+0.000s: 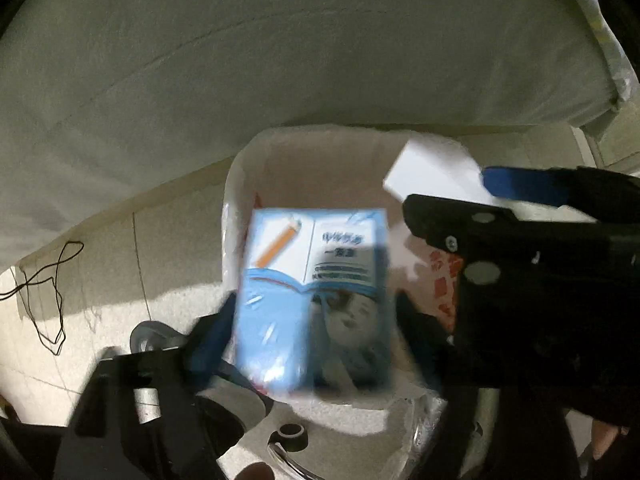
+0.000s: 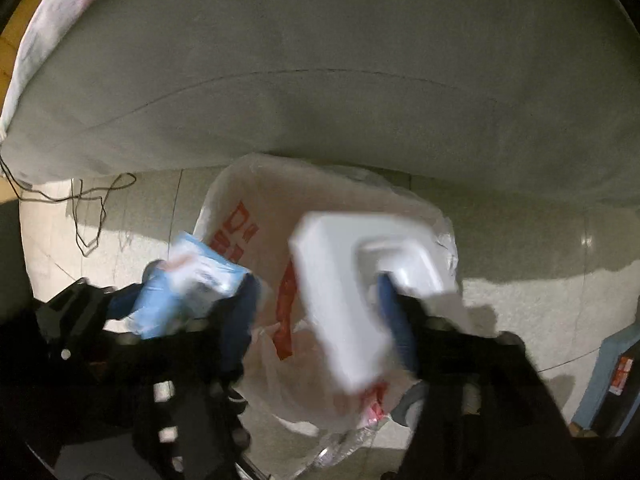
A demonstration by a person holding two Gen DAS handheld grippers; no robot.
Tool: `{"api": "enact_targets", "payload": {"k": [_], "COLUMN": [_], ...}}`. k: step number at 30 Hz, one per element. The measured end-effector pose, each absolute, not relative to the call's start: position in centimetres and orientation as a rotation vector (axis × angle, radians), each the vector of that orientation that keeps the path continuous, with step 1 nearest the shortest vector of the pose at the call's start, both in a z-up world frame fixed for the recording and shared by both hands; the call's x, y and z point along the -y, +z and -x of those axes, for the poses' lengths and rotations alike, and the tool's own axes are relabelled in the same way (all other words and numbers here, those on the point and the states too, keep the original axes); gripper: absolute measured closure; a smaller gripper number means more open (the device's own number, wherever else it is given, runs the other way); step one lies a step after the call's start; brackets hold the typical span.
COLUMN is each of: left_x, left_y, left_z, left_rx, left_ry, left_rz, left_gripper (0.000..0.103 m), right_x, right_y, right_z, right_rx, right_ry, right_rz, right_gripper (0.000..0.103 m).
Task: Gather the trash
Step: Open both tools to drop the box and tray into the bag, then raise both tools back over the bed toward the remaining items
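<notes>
My left gripper (image 1: 316, 320) is shut on a blue tissue pack (image 1: 314, 300) with a pencil and book picture, held above the open mouth of a white plastic trash bag (image 1: 316, 164) with red print. The pack also shows in the right wrist view (image 2: 188, 280), left of the bag (image 2: 256, 208). My right gripper (image 2: 320, 312) is shut on a white foam box (image 2: 344, 280), held over the same bag. In the left wrist view the white box (image 1: 432, 172) and the right gripper's blue finger (image 1: 520, 186) show at the right.
A grey bed side (image 1: 280, 60) fills the background behind the bag. A thin black cable (image 1: 48, 292) lies on the pale tiled floor at left. A clear plastic bottle (image 2: 344, 444) lies by the bag. A blue box (image 2: 608, 384) stands at far right.
</notes>
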State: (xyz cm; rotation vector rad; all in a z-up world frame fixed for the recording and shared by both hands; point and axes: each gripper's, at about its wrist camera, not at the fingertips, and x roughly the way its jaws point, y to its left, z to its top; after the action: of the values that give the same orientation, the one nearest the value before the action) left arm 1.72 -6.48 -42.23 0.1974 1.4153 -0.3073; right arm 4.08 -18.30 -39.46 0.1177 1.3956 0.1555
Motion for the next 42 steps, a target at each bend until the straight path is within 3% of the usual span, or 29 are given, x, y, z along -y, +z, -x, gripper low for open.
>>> {"api": "enact_targets", "payload": {"k": [2, 21, 29, 33, 42], "left_x": [6.1, 5.1, 4.1, 3.8, 4.0], "left_y": [-42.3, -42.0, -40.3, -38.9, -34.3], "left_z": [-1.8, -2.0, -1.2, -1.2, -0.4], "left_rx": [-1.419, -1.409, -1.357, -1.338, -1.236], "left_ry": [-0.302, -0.234, -0.202, -0.199, -0.227], "left_rz": [-0.183, -0.177, -0.163, -0.132, -0.133], "left_gripper": [0.009, 0.008, 0.008, 0.008, 0.008], "right_x": [18.7, 18.2, 18.5, 18.8, 18.7], "right_y": [-40.0, -41.4, -39.4, -37.8, -33.5], "right_z": [-4.1, -4.1, -3.1, -2.6, -0.7], "right_rx": [-1.401, -1.412, -1.383, -1.352, -1.276], "right_ry": [0.137, 0.128, 0.135, 0.122, 0.125], "right_rz": [-0.128, -0.111, -0.121, -0.144, -0.170], "right_gripper": [0.025, 0.017, 0.016, 0.007, 0.007]}}
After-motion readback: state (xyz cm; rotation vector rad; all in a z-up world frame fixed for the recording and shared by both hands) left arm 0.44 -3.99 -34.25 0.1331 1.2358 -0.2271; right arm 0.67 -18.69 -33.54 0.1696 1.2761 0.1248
